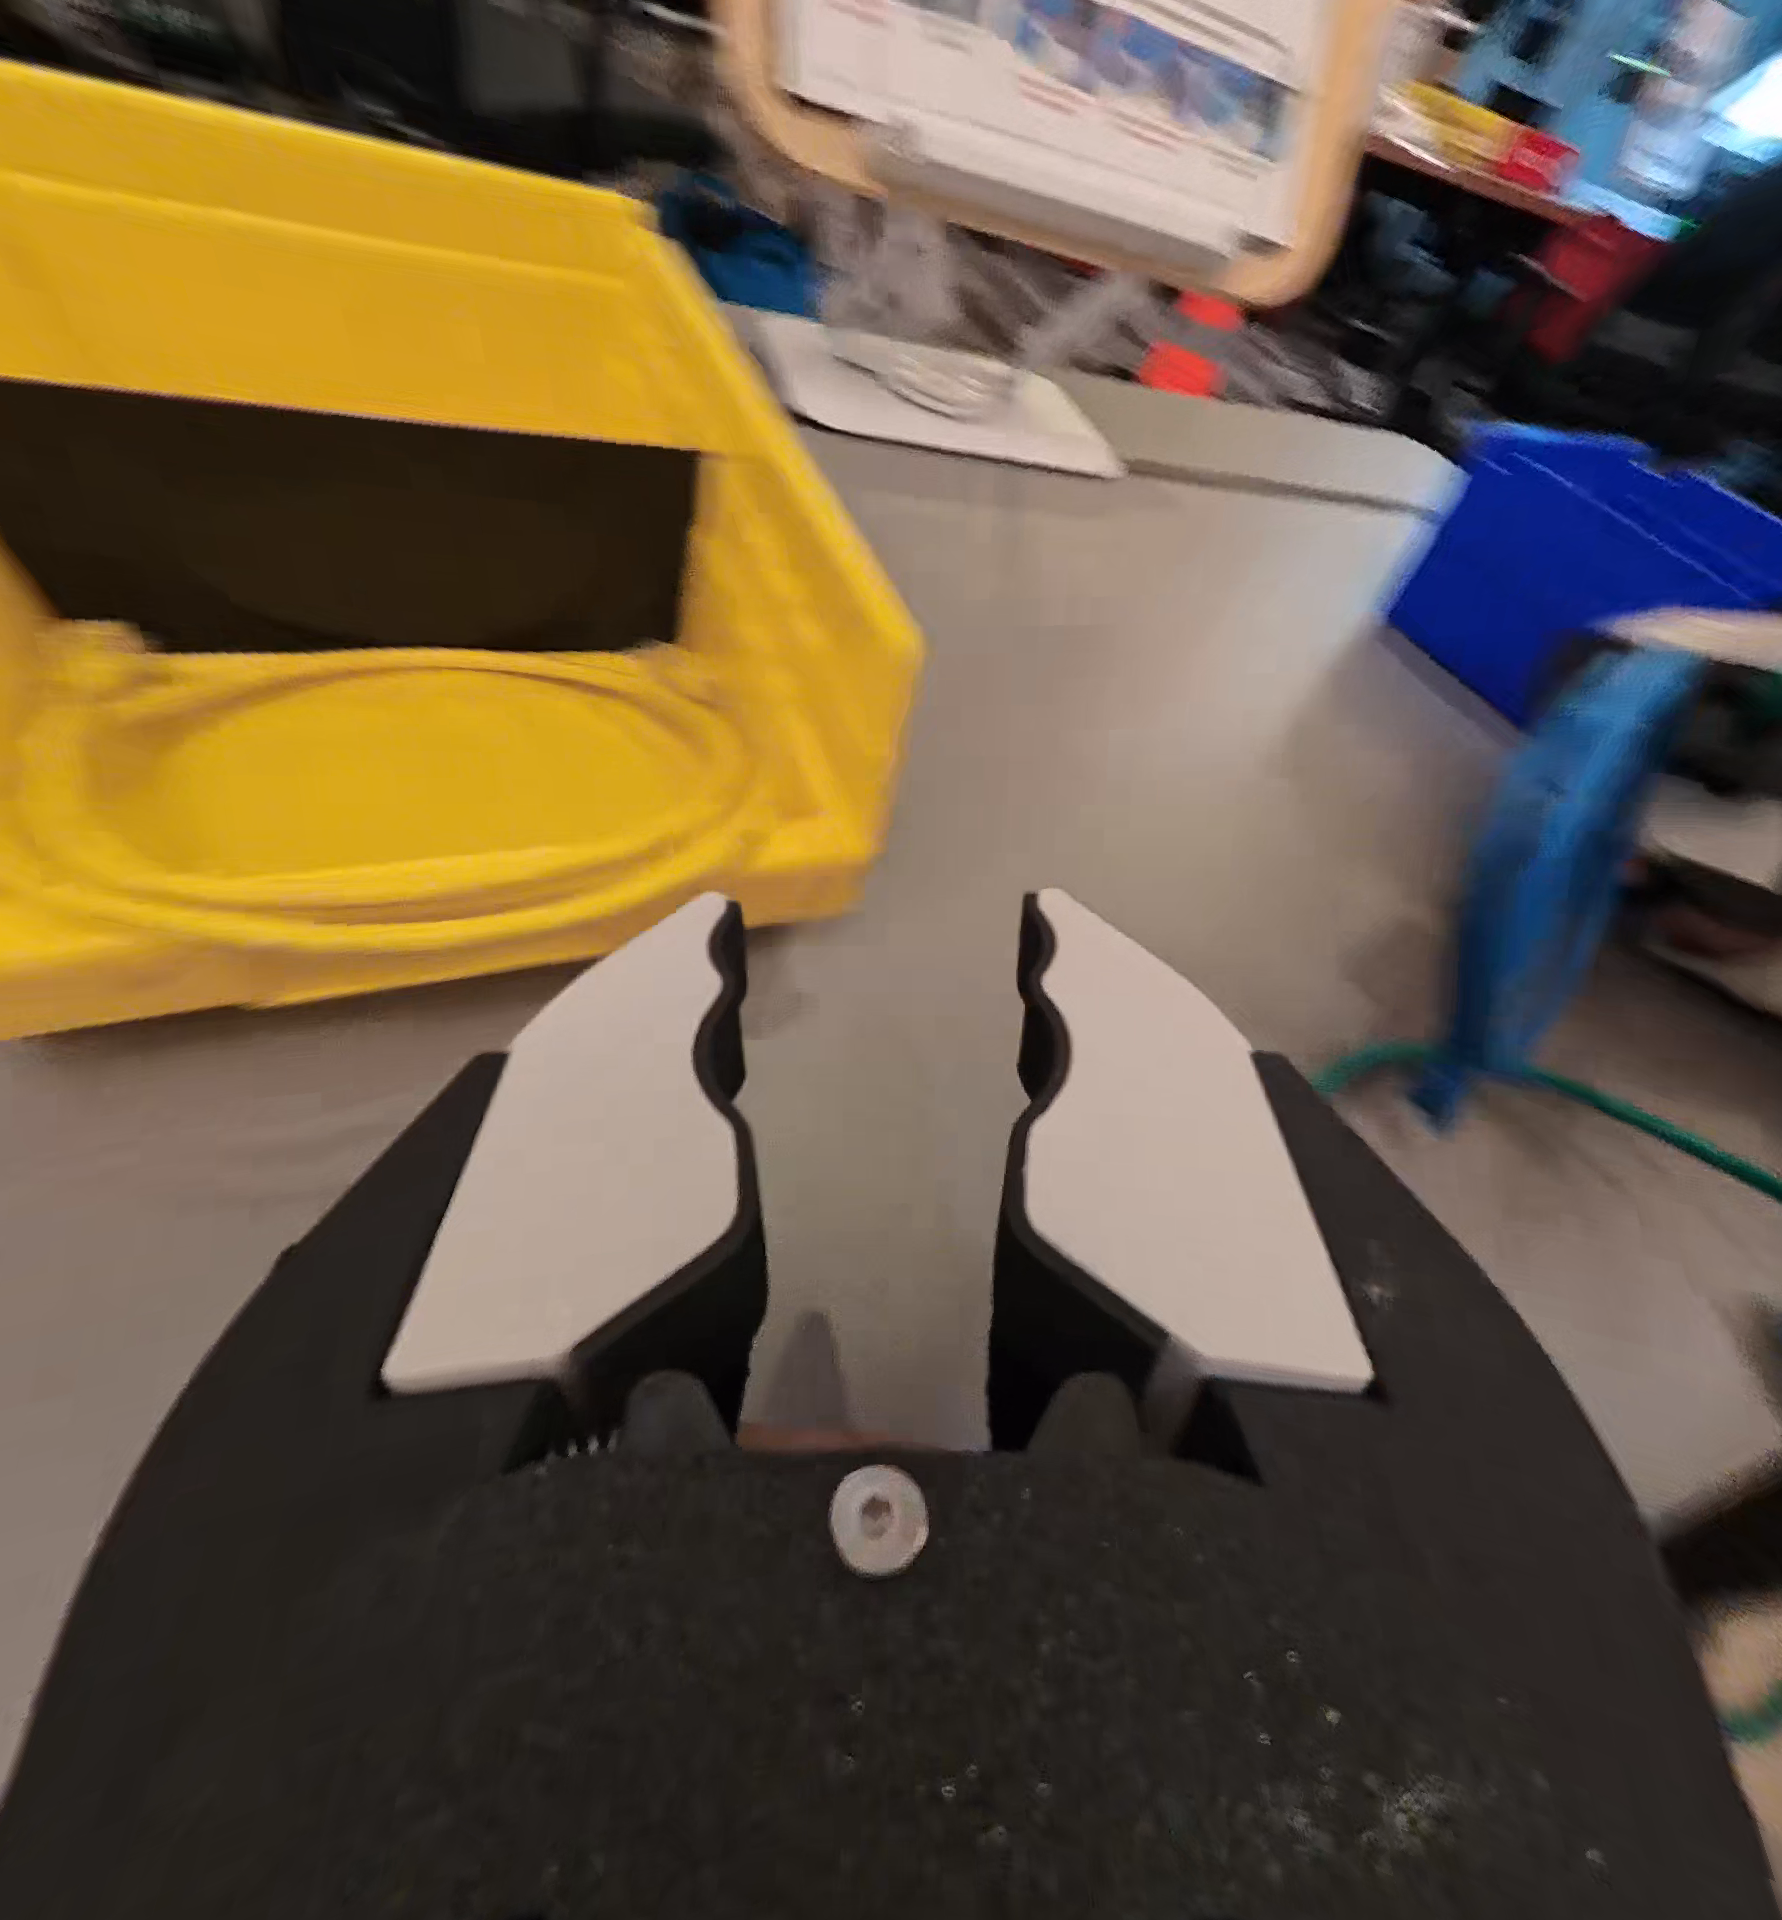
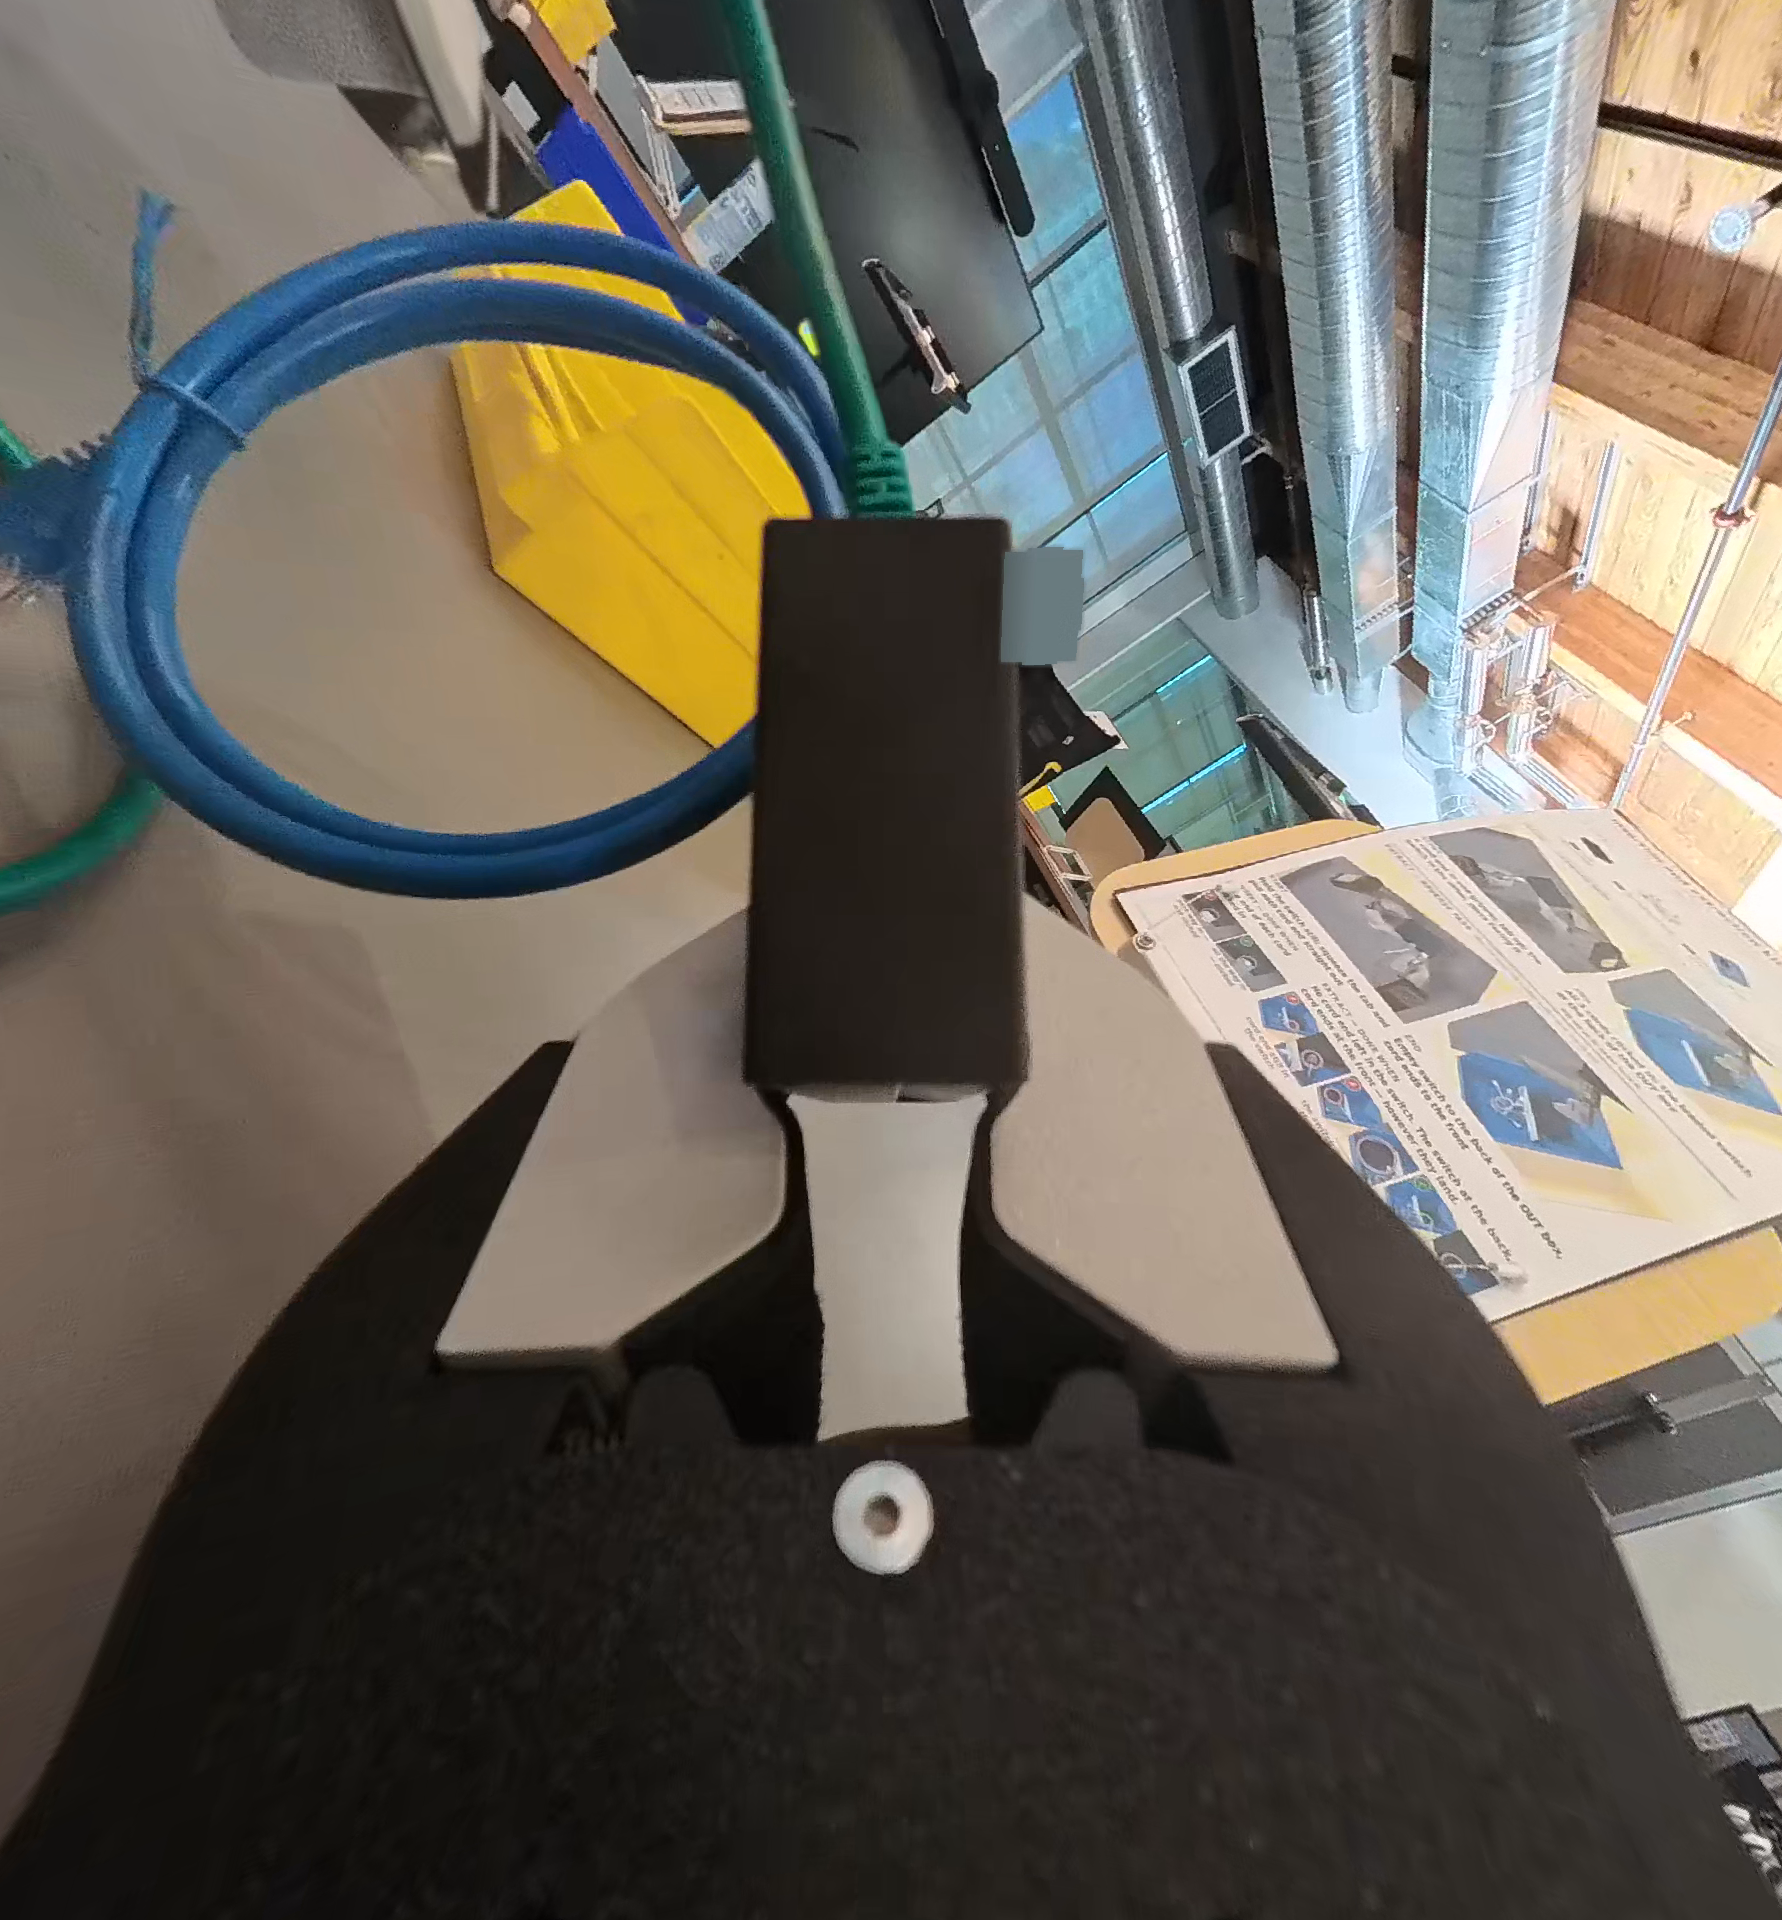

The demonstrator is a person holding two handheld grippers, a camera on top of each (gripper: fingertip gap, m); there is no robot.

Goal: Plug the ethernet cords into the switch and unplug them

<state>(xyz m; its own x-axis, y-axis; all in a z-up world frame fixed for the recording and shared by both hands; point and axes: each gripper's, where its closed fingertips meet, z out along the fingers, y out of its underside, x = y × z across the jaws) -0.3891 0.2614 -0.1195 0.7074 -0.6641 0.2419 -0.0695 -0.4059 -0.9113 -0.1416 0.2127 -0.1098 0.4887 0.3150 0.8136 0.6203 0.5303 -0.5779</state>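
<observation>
Now pinching black switch (image 2: 882, 800) in my right tool (image 2: 882, 1081), steadying ports toward green cord (image 2: 871, 473); left tool (image 1: 879, 935) hovering spread, empty, beside yellow bin (image 1: 367, 312).

— What lies on the smooth grey bench (image 1: 1074, 665)?
— A yellow plastic bin (image 1: 367, 343) holding a coiled yellow cord (image 1: 378, 790), a blue plastic bin (image 1: 1583, 561), a white sheet (image 1: 970, 405), a green cable (image 1: 1635, 1132).

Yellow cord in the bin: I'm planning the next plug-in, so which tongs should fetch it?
Probably the left tongs: open, empty, facing the yellow cord in the yellow bin. The right tongs are shut on the switch.
</observation>
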